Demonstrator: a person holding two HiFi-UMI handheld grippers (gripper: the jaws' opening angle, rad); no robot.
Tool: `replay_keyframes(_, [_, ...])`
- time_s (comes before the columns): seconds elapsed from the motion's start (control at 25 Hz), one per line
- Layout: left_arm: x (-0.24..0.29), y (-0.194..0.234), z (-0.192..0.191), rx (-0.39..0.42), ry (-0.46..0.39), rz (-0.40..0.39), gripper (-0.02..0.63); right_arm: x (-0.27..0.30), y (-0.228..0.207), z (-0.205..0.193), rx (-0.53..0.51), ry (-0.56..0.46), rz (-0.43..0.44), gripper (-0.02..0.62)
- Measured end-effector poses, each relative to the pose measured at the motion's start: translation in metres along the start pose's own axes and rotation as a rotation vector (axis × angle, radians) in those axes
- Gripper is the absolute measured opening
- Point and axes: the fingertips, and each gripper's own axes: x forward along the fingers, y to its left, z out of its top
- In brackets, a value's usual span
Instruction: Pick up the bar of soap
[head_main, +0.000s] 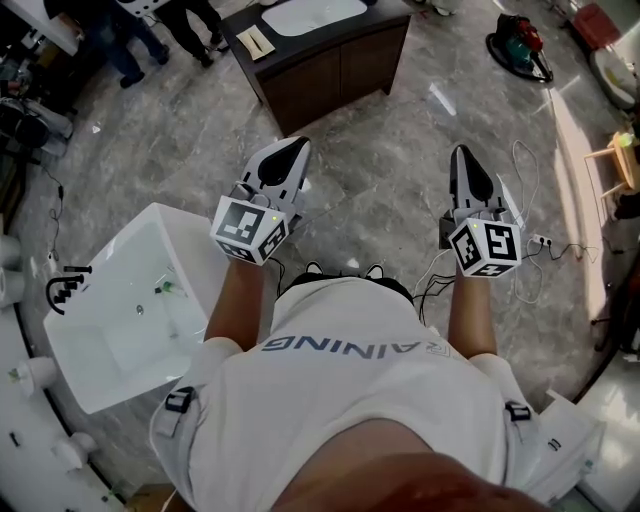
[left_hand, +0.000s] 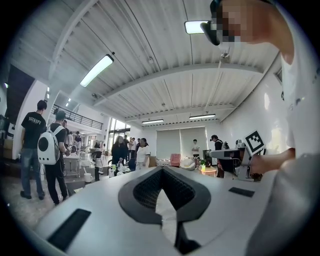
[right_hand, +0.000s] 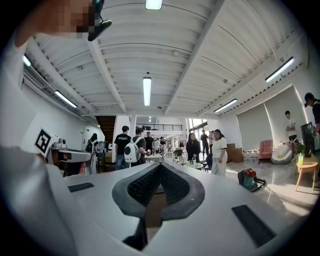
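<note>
I am holding the left gripper (head_main: 295, 146) and right gripper (head_main: 462, 154) level over the floor (head_main: 385, 185), jaws fully closed, gripping nothing.

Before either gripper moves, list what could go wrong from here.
1. No bar of soap shows in any view. The left gripper and right gripper point level into the room, so a reach now would be aimed blind.
2. Both pairs of jaws are shut on nothing. They likely need opening before any grasp.
3. Cables lie on the floor at the person's right, a possible trip or snag when turning toward the white sink.
</note>
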Motion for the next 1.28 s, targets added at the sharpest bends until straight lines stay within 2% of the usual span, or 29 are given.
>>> replay_keyframes(0.2, [0.005,-0.007,0.000,-0.004,0.007,0.025,0.003,-0.005,-0.019,-0.001,0.030,-0.020,-0.003,0.012])
replay_keyframes(0.72, [0.058,-0.068,-0.009,-0.007,0.040,0.058,0.003,-0.008,-0.097,-0.017,0.088,0.003,0.060,0.012])
replay_keyframes(0.92, [0.072,-0.061,-0.013,-0.016,0.040,0.075,0.003,0.008,-0.100,-0.028,0.075,0.027,0.095,0.012])
replay_keyframes(1.28, [0.126,-0.024,-0.014,-0.022,0.001,0.031,0.003,0.064,-0.114,-0.018,0.028,0.021,0.093,0.012])
